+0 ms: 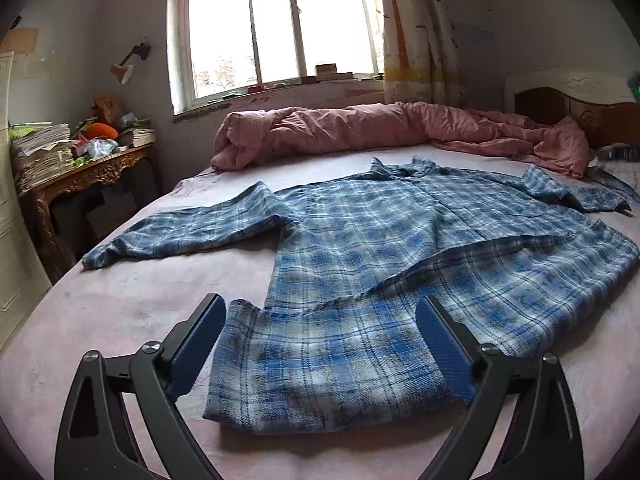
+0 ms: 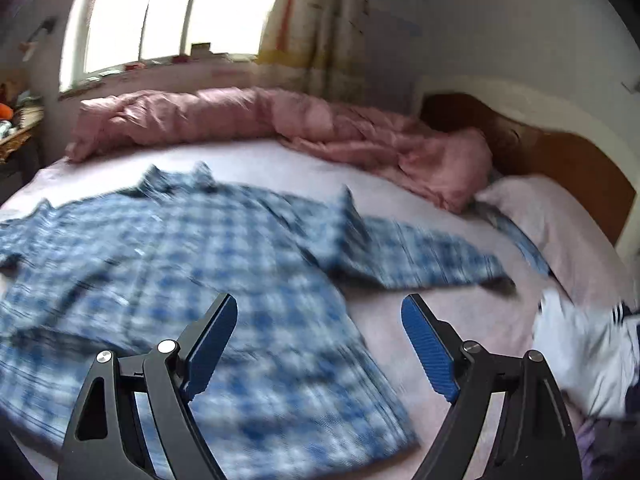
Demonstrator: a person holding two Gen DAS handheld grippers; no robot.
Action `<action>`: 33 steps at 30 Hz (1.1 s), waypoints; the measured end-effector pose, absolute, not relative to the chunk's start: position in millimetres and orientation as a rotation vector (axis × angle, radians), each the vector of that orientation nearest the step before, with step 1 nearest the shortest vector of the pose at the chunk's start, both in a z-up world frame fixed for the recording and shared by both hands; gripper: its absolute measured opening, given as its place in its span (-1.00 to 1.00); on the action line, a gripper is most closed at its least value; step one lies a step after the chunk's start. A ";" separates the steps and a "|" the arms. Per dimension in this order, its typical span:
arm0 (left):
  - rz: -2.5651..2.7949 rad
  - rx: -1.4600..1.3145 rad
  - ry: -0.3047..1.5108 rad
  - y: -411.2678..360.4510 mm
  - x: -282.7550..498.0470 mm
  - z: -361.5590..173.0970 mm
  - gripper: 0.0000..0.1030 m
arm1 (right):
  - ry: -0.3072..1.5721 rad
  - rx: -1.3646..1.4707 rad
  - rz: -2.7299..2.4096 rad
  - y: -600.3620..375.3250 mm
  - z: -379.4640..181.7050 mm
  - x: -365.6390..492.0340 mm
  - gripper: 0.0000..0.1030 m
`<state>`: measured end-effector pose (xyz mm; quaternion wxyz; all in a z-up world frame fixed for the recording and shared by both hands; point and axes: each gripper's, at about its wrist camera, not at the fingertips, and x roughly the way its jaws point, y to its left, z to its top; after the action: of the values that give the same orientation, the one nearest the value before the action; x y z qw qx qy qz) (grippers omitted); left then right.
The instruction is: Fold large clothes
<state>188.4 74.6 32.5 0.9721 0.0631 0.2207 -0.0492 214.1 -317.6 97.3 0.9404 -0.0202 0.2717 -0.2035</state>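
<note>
A: How far was the folding at that moment?

B: Only at the beginning, I would say. The plaid shirt (image 1: pixel 400 248) lay spread on the bed (image 1: pixel 132 312), with the collar toward the pink quilt (image 1: pixel 360 128) near the window. Its bottom part was turned up over the body, so one fold across the hem seemed to be made.

A: And the sleeves?

B: Both were not folded. In the left wrist view one sleeve (image 1: pixel 188 228) stretched out flat toward the side of the bed. In the right wrist view the other sleeve (image 2: pixel 424 256) also lay out to the side, toward the pillow end. That view was blurred, so small details of the cloth I could not tell.

A: Did the grippers hold something?

B: No. The left gripper (image 1: pixel 320 312) had its jaws wide apart just above the folded hem; the cloth showed between them, but the pads did not press on it. The right gripper (image 2: pixel 320 312) was also wide open over the edge of the shirt, with nothing in it.

A: So what was left?

B: In my judgement most of the work: to bring the sleeves in over the body, then fold the body again into a compact shape. Some other white garment (image 2: pixel 584 356) waited at the right edge of the bed.
</note>
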 end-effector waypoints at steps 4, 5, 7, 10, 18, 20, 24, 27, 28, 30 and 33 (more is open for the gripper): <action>-0.081 0.082 0.457 82.9 191.4 33.0 0.88 | 0.550 -0.003 -0.359 -313.6 116.7 224.5 0.67; -0.080 0.078 0.452 83.9 190.5 33.4 0.88 | 0.544 -0.006 -0.366 -315.1 121.4 228.6 0.67; -0.095 0.079 0.436 83.0 187.4 34.8 0.88 | 0.528 0.004 -0.387 -317.8 128.6 232.0 0.67; -0.105 0.106 0.427 77.7 185.1 34.4 0.88 | 0.545 0.023 -0.409 -316.4 139.1 238.1 0.67; -0.142 0.093 0.428 78.3 184.0 35.8 0.88 | 0.480 -0.037 -0.269 -280.1 171.2 226.7 0.67; -0.198 0.108 0.416 75.7 176.9 39.0 0.88 | 0.492 -0.026 -0.188 -281.0 159.7 213.3 0.67; -0.524 0.082 0.516 69.3 167.8 36.1 0.88 | 0.553 -0.052 -0.042 -290.1 103.9 180.4 0.67; -0.485 0.193 0.520 55.6 160.7 30.6 0.88 | 0.667 -0.137 0.086 -295.1 51.3 157.2 0.67; -0.490 0.237 0.529 50.3 159.4 27.1 0.88 | 0.686 -0.164 0.110 -295.9 38.5 150.9 0.67; -0.502 0.269 0.582 42.8 162.6 18.6 0.88 | 0.699 -0.221 0.099 -298.4 14.8 141.0 0.67; -0.438 0.341 0.664 33.6 168.9 5.2 0.88 | 0.783 -0.228 0.087 -309.3 -18.7 148.8 0.67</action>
<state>168.9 33.6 5.2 0.9078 0.1652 0.3218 -0.2124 148.8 -309.3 -18.7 0.9171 -0.1107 0.3806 0.0424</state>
